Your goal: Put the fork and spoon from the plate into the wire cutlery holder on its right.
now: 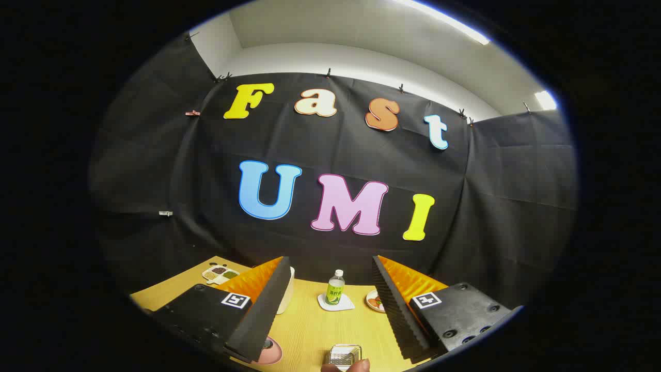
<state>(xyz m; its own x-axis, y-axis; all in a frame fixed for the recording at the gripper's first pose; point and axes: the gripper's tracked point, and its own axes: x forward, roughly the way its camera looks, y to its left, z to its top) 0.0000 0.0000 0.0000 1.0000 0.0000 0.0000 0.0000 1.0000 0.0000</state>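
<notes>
My gripper [330,263] is open and held high above the wooden table [310,325], with nothing between its fingers. Below the gap, close to me, stands the wire cutlery holder [345,355], seen from above. To its left, an edge of the pink plate [272,353] shows from under the left finger [261,305], which hides most of it. I cannot make out the fork or spoon on the plate. A fingertip of a person's hand [356,366] touches the near side of the holder.
Beyond the fingers, a green-labelled bottle [335,287] stands on a white coaster [335,304]. Behind the left finger is a white cup [287,297], and a small plate of food [375,300] lies by the right finger. A divided dish of beans [219,273] sits far left.
</notes>
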